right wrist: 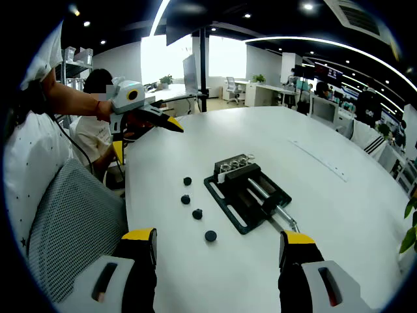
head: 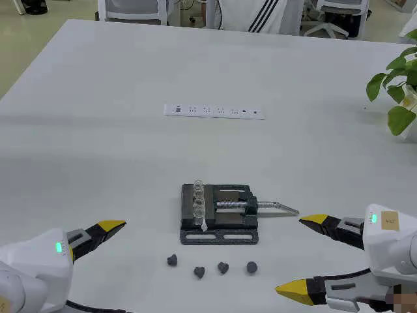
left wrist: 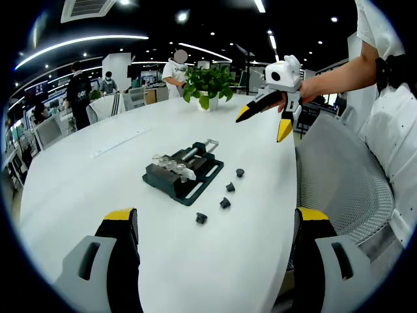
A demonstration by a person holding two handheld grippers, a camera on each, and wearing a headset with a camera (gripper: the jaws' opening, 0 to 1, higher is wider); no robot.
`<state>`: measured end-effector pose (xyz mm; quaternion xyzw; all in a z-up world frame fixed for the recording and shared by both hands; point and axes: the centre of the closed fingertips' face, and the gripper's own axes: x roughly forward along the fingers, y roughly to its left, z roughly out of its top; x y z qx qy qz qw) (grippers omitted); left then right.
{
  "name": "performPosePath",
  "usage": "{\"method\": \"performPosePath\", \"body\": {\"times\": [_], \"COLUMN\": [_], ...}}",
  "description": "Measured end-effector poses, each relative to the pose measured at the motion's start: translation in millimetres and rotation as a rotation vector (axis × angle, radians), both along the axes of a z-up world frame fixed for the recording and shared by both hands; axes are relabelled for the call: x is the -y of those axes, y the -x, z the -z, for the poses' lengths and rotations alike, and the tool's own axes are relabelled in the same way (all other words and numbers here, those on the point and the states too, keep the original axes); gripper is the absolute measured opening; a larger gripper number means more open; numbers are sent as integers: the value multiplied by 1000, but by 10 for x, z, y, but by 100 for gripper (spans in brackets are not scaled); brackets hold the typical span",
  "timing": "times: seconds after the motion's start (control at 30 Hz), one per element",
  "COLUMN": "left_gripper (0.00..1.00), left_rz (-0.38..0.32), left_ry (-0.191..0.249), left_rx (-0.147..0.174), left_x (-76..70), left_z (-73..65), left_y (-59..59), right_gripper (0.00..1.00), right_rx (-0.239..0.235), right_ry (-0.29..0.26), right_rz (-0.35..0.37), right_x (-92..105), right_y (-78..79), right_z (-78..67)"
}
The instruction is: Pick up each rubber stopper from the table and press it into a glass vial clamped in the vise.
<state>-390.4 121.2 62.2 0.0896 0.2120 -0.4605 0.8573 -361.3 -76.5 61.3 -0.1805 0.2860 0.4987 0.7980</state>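
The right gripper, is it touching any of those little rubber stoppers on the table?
Apart. The head view shows the open right gripper off to the side, with bare table between its yellow tips and the nearest rubber stopper.

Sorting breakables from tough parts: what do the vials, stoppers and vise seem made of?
Vials: clear and glossy, likely glass. Stoppers: dark grey, matte, probably rubber. Vise: dark matte body, bright shiny screw, so likely metal.

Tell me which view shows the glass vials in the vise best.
Right gripper view: the glass vials stand in a row in the vise, open rims separate. The head view lines them up one behind another; the left gripper view shows them smaller and hazier.
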Motion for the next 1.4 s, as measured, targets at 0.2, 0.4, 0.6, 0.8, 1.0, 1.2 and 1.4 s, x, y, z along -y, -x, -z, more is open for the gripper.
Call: {"method": "performPosePath", "body": {"times": [0.2, 0.4, 0.6, 0.8, 1.0, 1.2, 1.4], "left_gripper": [99, 99, 99, 99, 99, 99, 99], "left_rz": [-1, 1, 1, 1, 0, -5, -12], "left_ry": [4, 6, 10, 12, 16, 18, 22], "left_rx": [-2, -5, -10, -12, -15, -16, -11], "left_x": [-4, 6, 14, 11, 13, 0, -26], "left_z": [15, 31, 44, 58, 76, 77, 67], "left_y": [-21, -31, -40, -43, -41, -39, -59], "right_gripper": [75, 75, 75, 75, 75, 75, 73], "right_rx": [-1, -6, -12, -19, -21, -21, -31], "right_ry": [4, 8, 20, 27, 35, 45, 63], "right_rz": [-4, -5, -11, -18, -28, -40, -64], "right_x": [9, 20, 34, 43, 24, 9, -27], "right_y": [-6, -8, -11, -23, -25, -34, -39], "right_z": [10, 20, 41, 56, 51, 49, 50]}}
